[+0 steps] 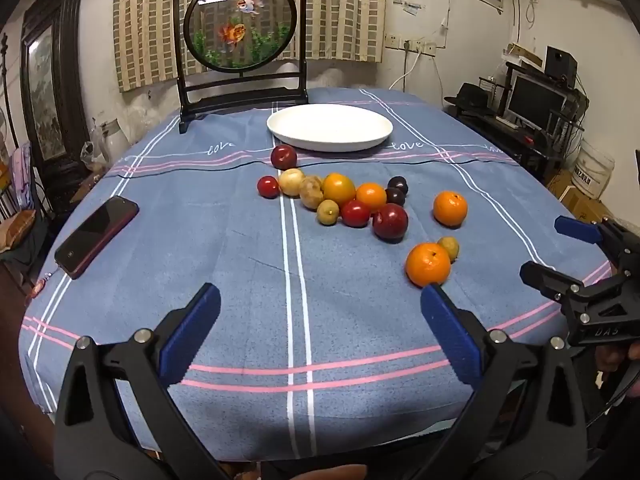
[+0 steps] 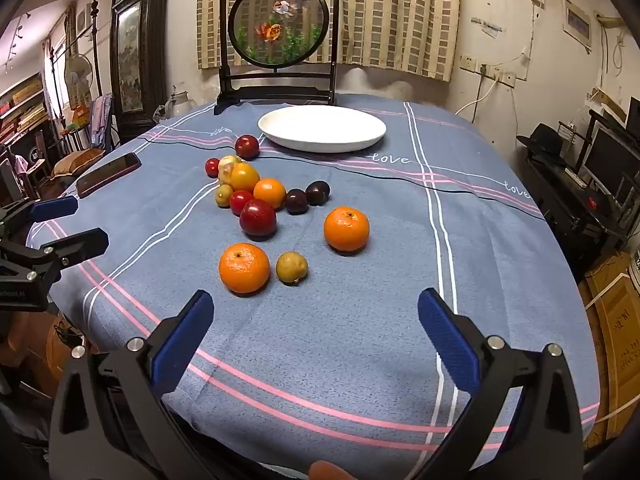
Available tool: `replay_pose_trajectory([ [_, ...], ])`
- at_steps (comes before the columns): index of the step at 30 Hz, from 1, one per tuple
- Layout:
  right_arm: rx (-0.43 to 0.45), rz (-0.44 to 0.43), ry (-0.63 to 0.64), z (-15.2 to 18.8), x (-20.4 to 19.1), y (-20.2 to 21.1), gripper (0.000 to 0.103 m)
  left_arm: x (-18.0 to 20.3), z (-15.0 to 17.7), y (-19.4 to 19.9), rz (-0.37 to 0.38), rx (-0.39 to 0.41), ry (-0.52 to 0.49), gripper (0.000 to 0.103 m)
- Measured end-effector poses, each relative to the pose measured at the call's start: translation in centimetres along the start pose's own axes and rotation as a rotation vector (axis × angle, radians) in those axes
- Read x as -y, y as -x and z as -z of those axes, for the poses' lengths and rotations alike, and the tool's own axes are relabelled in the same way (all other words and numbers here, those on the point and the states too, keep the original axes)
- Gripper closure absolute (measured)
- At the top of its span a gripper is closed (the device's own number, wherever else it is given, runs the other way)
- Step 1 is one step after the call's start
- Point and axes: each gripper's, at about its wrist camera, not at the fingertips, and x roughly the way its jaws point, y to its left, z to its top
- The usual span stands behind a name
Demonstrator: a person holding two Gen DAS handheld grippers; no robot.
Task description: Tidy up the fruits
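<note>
Several fruits lie in a loose pile (image 1: 344, 200) (image 2: 256, 196) on the blue tablecloth: oranges, red and dark plums, small yellow-green fruits. A near orange (image 1: 427, 264) (image 2: 244, 268) lies beside a small green fruit (image 1: 449, 248) (image 2: 292, 267). Another orange (image 1: 450, 208) (image 2: 346, 229) lies apart. An empty white plate (image 1: 330, 127) (image 2: 322, 128) stands beyond the pile. My left gripper (image 1: 320, 312) is open and empty, near the table's front edge. My right gripper (image 2: 316, 314) is open and empty, just short of the near orange; it also shows in the left wrist view (image 1: 556, 248).
A dark red phone (image 1: 96, 236) (image 2: 109, 173) lies at the table's left. A framed goldfish screen (image 1: 242, 40) (image 2: 280, 36) stands behind the plate. The table edge drops off on the right toward a desk with monitors (image 1: 536, 100).
</note>
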Motion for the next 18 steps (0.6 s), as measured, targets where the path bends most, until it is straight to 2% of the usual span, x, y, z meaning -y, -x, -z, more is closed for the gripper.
replay_pose_trajectory([
  [6,0.002,0.001,0.000,0.00,-0.03,0.04,0.001,-0.62,0.10,0.16,0.002,0.010,0.027,0.002],
  [18,-0.005,-0.002,-0.001,0.05,-0.10,-0.06,0.001,-0.27,0.21,-0.03,-0.019,0.006,0.002,0.002],
])
